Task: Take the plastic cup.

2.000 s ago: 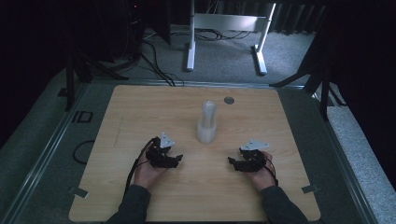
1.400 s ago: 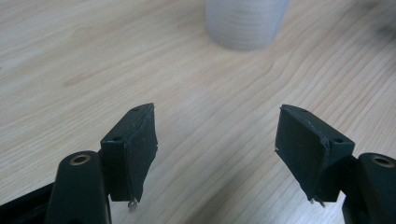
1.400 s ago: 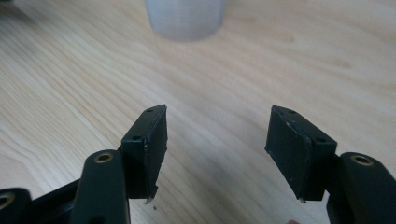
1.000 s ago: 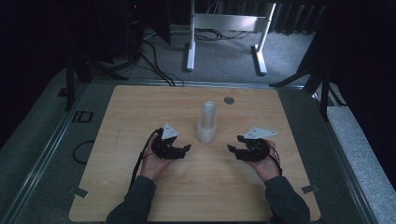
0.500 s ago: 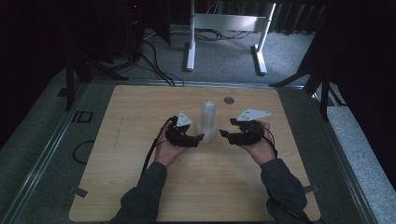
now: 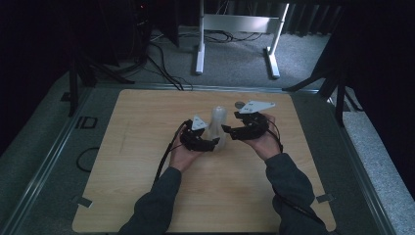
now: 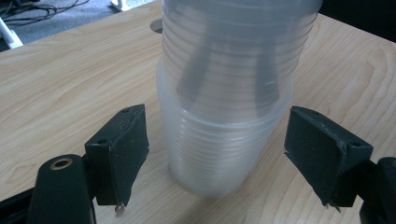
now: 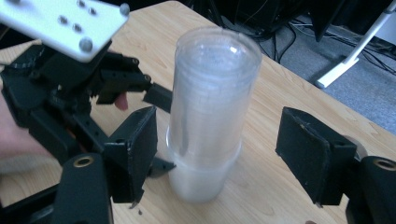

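Stack of clear plastic cups (image 6: pixel 218 126) stands upright near the middle of the wooden surface (image 6: pixel 132 161), mouth down, with the lowest cup flaring a little wider than the column above it. A small dark disc (image 6: pixel 240 104) lies on the surface just behind the stack.

Left tool (image 6: pixel 204 143) sits low at the stack's base; in the left gripper view its jaws stand wide apart on either side of the bottom cups (image 7: pixel 219 154), neither pad touching plastic. Right tool (image 6: pixel 230 131) comes in from the other side at about mid-height; in the right gripper view its jaws are also spread wide, bracketing the column (image 8: pixel 210 107) with a clear gap on each side. Neither tool holds anything.

Judged step: pin the base with one tool and lift cups off with the other.

Notes for doing it well:
- Close the left tool first, on the flared bottom cup, so the base cannot slide on the surface.
- Squeeze gently. Thin walls will likely buckle and lock the nested cups together.
- Centre the right tool on the column before closing; an off-centre pad would probably tip the stack.
- Pull straight up along the stack's axis, slowly, since nested cups tend to stick by suction.
- Keep the two tools apart; they are already near each other.
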